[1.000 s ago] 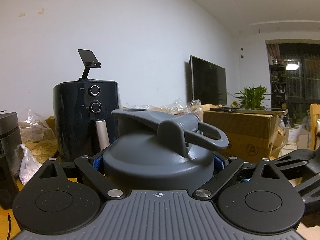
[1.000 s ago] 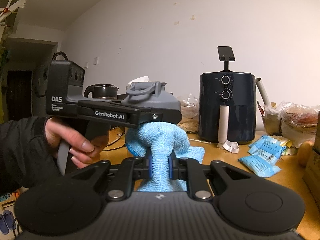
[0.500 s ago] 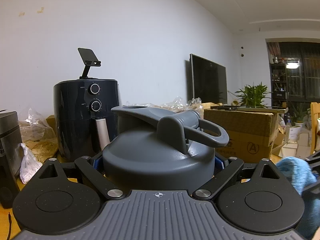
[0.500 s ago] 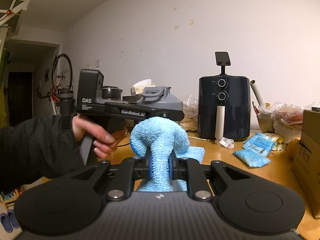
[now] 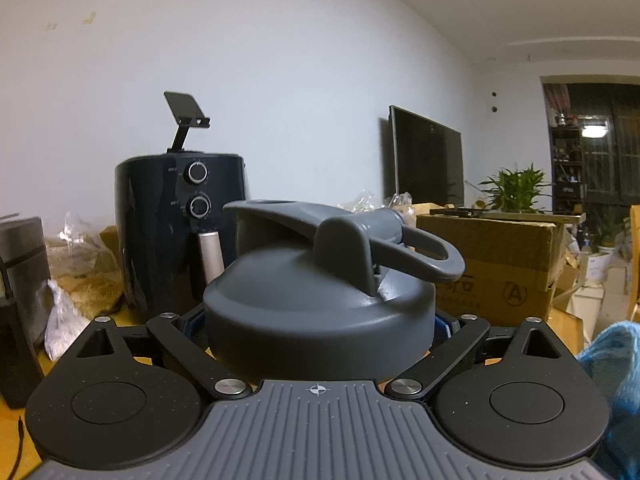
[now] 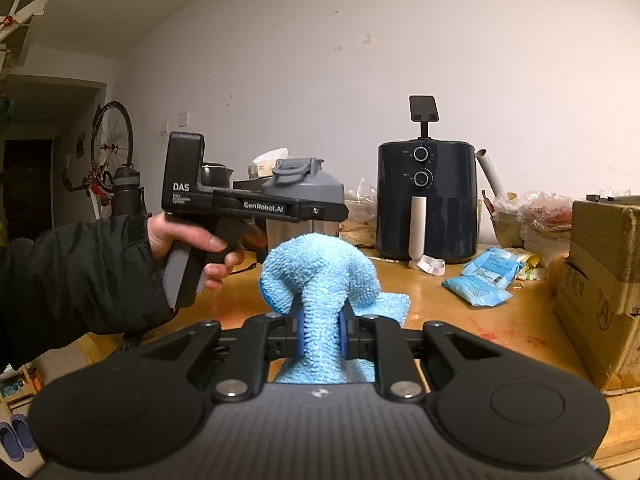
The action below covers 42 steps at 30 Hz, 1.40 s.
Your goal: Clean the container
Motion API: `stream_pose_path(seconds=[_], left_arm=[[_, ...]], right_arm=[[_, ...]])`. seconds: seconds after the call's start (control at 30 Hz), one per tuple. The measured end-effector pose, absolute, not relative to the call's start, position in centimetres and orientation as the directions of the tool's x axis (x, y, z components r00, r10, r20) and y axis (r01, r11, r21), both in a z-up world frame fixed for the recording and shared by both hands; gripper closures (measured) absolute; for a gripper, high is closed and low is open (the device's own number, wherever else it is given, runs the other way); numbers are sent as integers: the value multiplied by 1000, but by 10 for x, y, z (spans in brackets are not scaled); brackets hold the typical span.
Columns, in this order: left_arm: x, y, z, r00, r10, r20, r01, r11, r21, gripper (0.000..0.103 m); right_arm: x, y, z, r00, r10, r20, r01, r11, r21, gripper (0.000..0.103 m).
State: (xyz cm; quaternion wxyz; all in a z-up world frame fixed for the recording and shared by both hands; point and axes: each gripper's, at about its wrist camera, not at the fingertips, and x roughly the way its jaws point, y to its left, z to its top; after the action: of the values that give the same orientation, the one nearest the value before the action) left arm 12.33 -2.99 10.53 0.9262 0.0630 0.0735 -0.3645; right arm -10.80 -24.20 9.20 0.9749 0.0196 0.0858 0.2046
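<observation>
Right wrist view: right gripper (image 6: pixel 319 330) clamped on blue cloth (image 6: pixel 320 276) nearest, above the surface (image 6: pixel 460 320). Farther left, left gripper (image 6: pixel 338 213) clamped around grey-lidded container (image 6: pixel 306 186), held aloft. Wiping step pending; next, bringing cloth against container wall.

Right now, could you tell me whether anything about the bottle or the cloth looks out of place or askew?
Nothing stands out. The left gripper holds the gray-lidded bottle upright above the wooden table, lid on. The blue cloth is bunched between the right gripper's pads, apart from the bottle. No spill shows.
</observation>
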Motion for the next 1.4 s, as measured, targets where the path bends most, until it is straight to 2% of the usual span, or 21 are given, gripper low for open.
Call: stream_pose_path(seconds=[0.17, 0.63, 0.87, 1.17, 1.4], left_arm=[[117, -29, 105, 749, -642, -163, 659, 746, 92, 0], [105, -36, 113, 830, -540, -142, 547, 837, 12, 0], [92, -51, 116, 898, -416, -144, 425, 905, 33, 0], [74, -78, 116, 970, -234, -64, 239, 966, 94, 0], [73, -95, 121, 991, -97, -90, 103, 992, 72, 0]], right_arm=[[-110, -244, 89, 901, 402, -166, -393, 916, 83, 89], [-103, -247, 81, 894, 409, -183, -396, 913, 103, 89], [-102, -247, 79, 894, 409, -184, -395, 912, 108, 89], [-101, -246, 76, 892, 411, -188, -395, 911, 116, 89], [-101, -245, 76, 893, 409, -187, -393, 912, 116, 89]])
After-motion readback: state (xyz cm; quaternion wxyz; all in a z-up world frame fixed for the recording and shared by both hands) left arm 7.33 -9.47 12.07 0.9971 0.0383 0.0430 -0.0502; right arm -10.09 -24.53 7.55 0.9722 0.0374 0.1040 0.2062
